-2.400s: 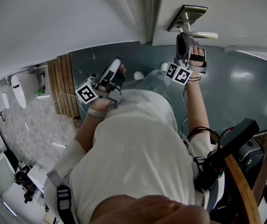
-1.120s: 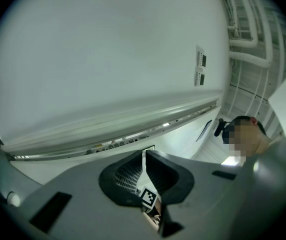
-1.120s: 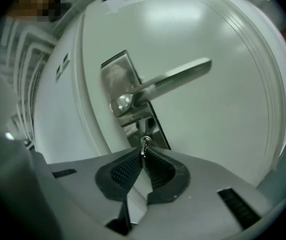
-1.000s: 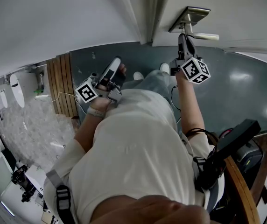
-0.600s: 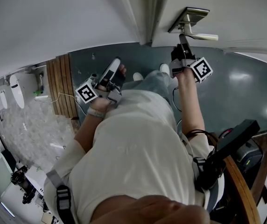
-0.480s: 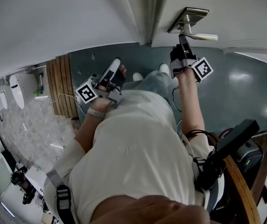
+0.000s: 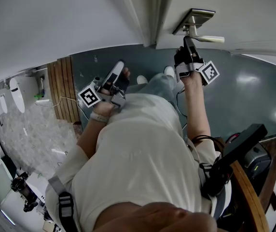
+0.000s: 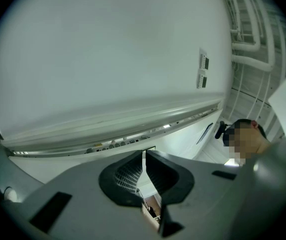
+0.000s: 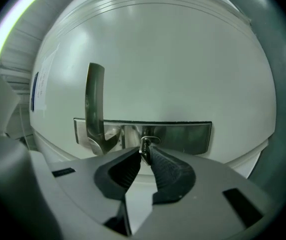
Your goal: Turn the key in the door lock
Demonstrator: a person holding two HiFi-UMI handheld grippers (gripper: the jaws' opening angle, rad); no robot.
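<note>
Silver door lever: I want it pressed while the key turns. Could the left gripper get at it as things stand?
Probably not without a move: the left gripper hangs by the person's chest, facing a white wall, apart from the silver door lever, and the right gripper crowds the space beneath.

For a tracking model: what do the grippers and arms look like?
The left gripper and right gripper have grey bodies, black textured pads and a white cube with black square markers. The person wears a pale short-sleeved shirt.
</note>
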